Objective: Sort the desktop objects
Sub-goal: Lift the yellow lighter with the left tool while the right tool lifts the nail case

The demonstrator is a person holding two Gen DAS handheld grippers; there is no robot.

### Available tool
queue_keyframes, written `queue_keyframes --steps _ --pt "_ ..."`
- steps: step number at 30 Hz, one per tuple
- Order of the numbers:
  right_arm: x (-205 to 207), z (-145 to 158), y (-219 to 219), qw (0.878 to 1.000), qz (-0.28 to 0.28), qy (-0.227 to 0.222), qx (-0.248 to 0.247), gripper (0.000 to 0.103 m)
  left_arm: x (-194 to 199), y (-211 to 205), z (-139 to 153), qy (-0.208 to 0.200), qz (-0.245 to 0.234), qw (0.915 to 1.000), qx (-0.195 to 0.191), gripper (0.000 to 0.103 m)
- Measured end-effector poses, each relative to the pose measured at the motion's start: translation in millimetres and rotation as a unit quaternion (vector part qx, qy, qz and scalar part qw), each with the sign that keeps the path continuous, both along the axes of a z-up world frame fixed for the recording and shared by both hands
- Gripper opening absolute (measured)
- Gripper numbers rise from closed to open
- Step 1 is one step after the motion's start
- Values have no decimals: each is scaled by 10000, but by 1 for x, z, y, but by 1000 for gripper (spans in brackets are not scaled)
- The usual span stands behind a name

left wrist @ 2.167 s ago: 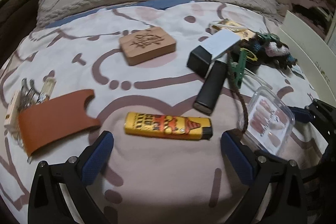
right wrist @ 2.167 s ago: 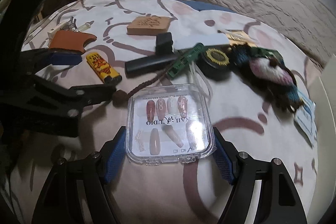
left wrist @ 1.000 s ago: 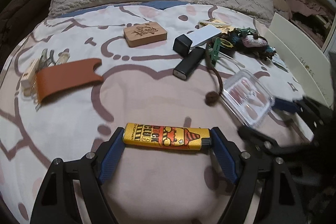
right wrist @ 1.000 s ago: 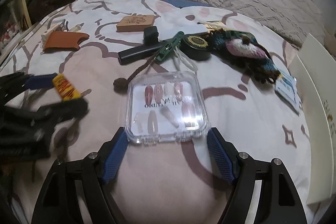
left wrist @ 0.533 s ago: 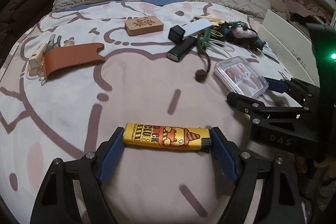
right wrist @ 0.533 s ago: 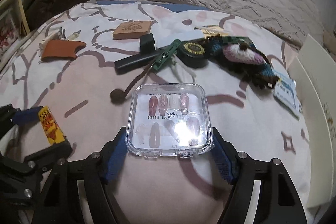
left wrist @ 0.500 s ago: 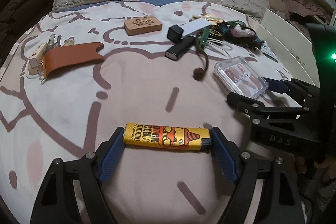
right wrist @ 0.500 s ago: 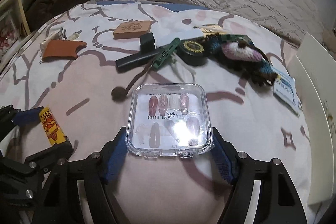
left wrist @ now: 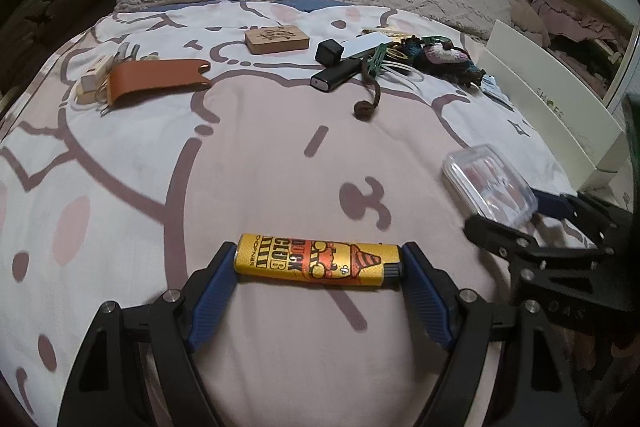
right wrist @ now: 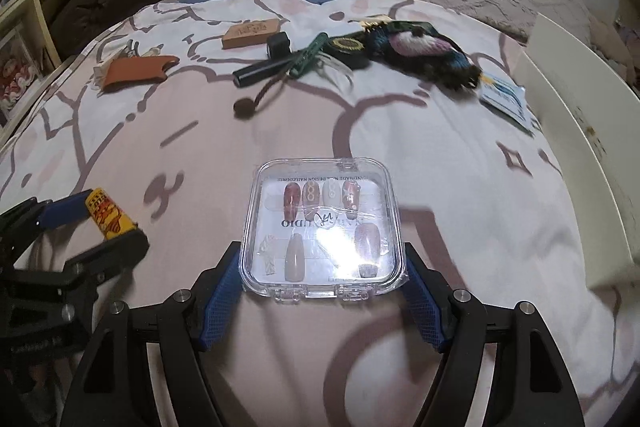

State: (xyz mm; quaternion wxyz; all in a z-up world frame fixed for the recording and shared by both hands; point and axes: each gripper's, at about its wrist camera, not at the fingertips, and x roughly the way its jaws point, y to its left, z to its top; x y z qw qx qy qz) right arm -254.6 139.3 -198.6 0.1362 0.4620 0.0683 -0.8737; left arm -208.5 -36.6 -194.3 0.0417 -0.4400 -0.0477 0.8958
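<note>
My left gripper [left wrist: 318,267] is shut on a yellow lighter [left wrist: 316,261], held crosswise between its blue pads above the patterned bedspread [left wrist: 260,163]. It also shows in the right wrist view [right wrist: 110,215] at the left edge. My right gripper [right wrist: 322,279] is shut on a clear square box of press-on nails [right wrist: 322,229], held flat above the bedspread. That box shows in the left wrist view [left wrist: 488,181] at the right.
Far on the bed lie a brown leather key holder [left wrist: 154,79], a wooden block [left wrist: 276,39], a black stick [left wrist: 334,75], a black cube [left wrist: 329,50], a green clip [right wrist: 308,57], a crocheted toy [right wrist: 420,53] and a blue packet [right wrist: 504,97]. White boards [right wrist: 580,131] stand at the right.
Both grippers have pulled back toward the near side of the bed with the lighter and the nail box held; the pile of objects now lies farther away.
</note>
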Motion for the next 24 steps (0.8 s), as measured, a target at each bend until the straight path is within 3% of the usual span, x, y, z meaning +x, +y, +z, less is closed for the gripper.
queue_keyframes --steps 12,24 --pt "46 1 15 9997 -230 -50 -106 75 34 4 -1 185 120 9998 -8 81" --pt "32 -5 14 9989 -406 -202 -105 85 41 6 -2 287 162 9994 -84 81"
